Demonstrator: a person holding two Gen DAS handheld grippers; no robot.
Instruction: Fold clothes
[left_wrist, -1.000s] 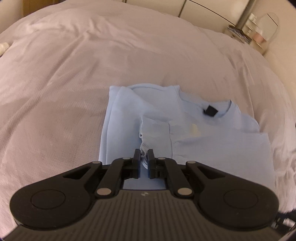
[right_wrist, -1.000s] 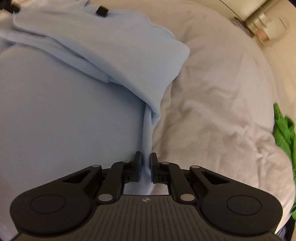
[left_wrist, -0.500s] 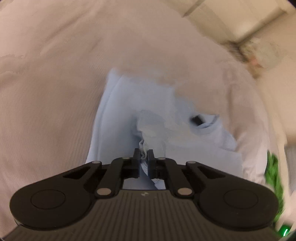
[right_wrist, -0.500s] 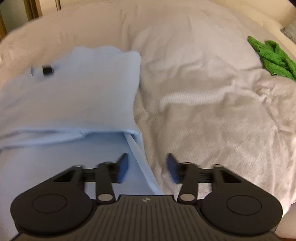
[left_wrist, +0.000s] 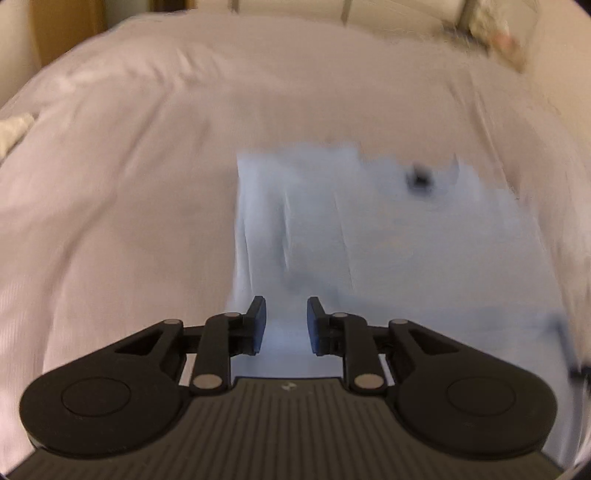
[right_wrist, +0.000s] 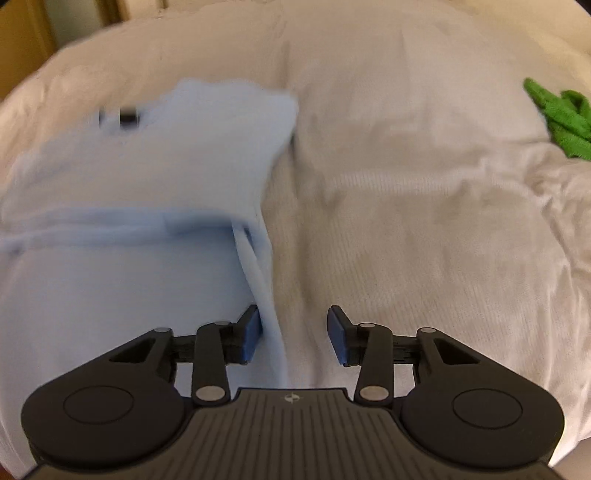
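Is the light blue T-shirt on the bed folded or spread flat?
Folded: the light blue cotton T-shirt has its collar half doubled over its lower part, the fold edge visible.

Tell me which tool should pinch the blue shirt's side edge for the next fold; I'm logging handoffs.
Probably right: the right tool is open with the light blue shirt's edge strip between its fingers. The left tool, also open, faces flat cloth.

The left gripper (left_wrist: 284, 325) and right gripper (right_wrist: 294, 334) both stand with jaws parted, apparently holding nothing.
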